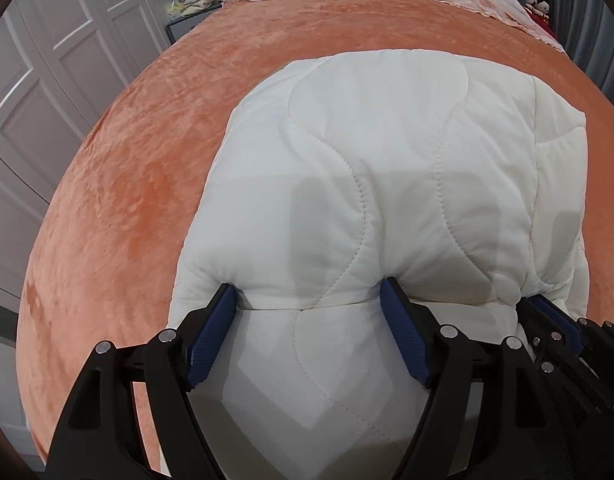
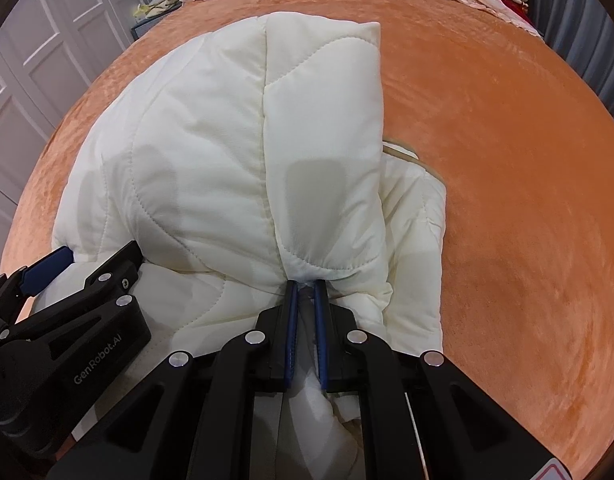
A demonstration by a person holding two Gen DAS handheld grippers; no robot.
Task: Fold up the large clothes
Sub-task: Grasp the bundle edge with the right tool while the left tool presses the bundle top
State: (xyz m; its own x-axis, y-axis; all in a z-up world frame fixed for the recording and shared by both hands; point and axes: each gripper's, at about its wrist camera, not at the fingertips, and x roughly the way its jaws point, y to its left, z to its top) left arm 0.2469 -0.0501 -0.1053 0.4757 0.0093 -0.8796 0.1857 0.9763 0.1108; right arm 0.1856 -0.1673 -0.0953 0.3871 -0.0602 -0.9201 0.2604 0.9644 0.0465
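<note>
Now jacket (image 2: 211, 152) pinched in right tongs (image 2: 305, 286)

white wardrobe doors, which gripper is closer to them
Left. The left gripper holds the white jacket on the side toward the wardrobe doors; the right gripper is farther away.

Cream quilted jacket (image 1: 387, 168), folded over in puffy layers on the bed.
</note>
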